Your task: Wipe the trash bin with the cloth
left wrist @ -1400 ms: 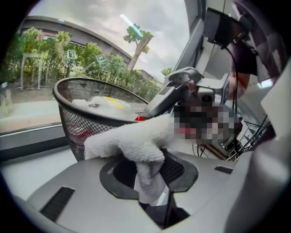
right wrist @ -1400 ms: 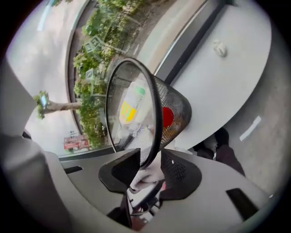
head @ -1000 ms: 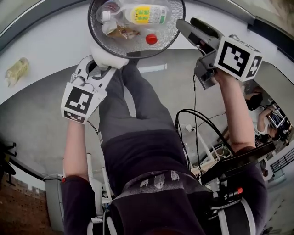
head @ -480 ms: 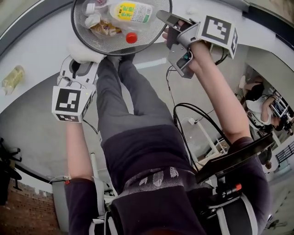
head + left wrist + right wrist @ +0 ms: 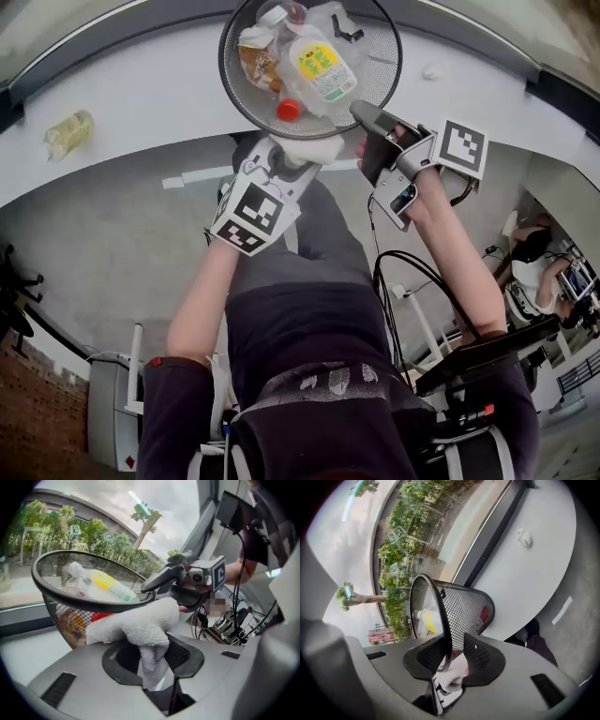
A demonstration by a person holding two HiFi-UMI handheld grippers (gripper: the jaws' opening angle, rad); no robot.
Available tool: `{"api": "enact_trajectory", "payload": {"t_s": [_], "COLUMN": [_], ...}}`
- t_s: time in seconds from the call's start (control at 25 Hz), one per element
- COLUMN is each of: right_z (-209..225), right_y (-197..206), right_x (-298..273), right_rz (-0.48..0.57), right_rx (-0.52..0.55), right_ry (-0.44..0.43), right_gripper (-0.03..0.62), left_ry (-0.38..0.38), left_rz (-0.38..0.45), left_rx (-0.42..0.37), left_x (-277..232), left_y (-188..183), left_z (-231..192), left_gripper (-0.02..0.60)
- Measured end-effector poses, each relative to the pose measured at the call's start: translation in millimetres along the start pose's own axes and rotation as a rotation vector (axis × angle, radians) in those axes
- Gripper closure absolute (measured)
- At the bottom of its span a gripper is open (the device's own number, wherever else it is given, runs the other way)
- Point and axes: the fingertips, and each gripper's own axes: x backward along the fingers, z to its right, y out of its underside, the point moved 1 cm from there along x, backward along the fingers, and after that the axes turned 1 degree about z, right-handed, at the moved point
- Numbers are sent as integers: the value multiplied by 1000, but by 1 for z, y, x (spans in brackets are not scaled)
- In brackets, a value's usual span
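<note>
A: Nearest entry?
B: Left gripper [image 5: 291, 157]. Jaws narrow, clamped on a white terry cloth [image 5: 317, 148]. The cloth bulges out past the jaw tips and presses on the outside of the trash bin [image 5: 377, 58], just under its near rim.

A: Next?
B: Right gripper [image 5: 367, 117], at the bin's near right side. Its jaws have just been closing. The black rim wire runs between them, one jaw inside the mesh wall and one outside, pinching it.

A: The bin itself?
B: Black wire mesh, round, open at the top. It stands on the white counter [image 5: 141, 103] at the near edge, just beyond the person's legs [image 5: 300, 253].

A: Contents?
B: One clear bottle [image 5: 319, 70] with a yellow-green label, lying on its side. One red cap [image 5: 289, 110] by the near wall. One brown-and-white wrapper [image 5: 255, 64] by the left wall. More clear plastic lies behind these; I cannot tell the pieces apart.

A: Loose on the counter?
B: One crumpled yellowish piece [image 5: 68, 134], well apart to the bin's left, close to the near edge. One small white scrap [image 5: 431, 70], right of the bin, between the near and far edges.

A: Farthest?
B: A dark window frame [image 5: 486, 538] along the counter's far edge. Trees [image 5: 401, 550] and signs stand outside.
</note>
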Motion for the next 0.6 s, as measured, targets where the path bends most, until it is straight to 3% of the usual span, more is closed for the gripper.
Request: {"api": "enact_trajectory", "payload": {"t_s": [0.16, 0.32, 0.4, 0.52, 0.56, 0.6], "right_z": [-2, 6, 10, -1, -7, -16], "right_y": [-7, -10, -13, -21, -22, -22], "right_x": [25, 52, 73, 95, 99, 101], "right_rz": [33, 58, 76, 124, 134, 135], "right_rx": [84, 57, 34, 104, 139, 169], "right_ry": [5, -13, -20, -6, -10, -29], "right_gripper": [453, 411, 411, 411, 411, 411], "left_ry": [-47, -191, -269, -362, -377, -380], "left_rz": [-123, -287, -332, -370, -380, -398], "left_rx": [-37, 17, 28, 20, 36, 68], "left_x": [24, 82, 107, 126, 129, 131], "left_y": [24, 57, 52, 33, 31, 34], "left_z": [-15, -73, -101, -150, -168, -183], "left_gripper": [474, 473, 471, 460, 435, 336]}}
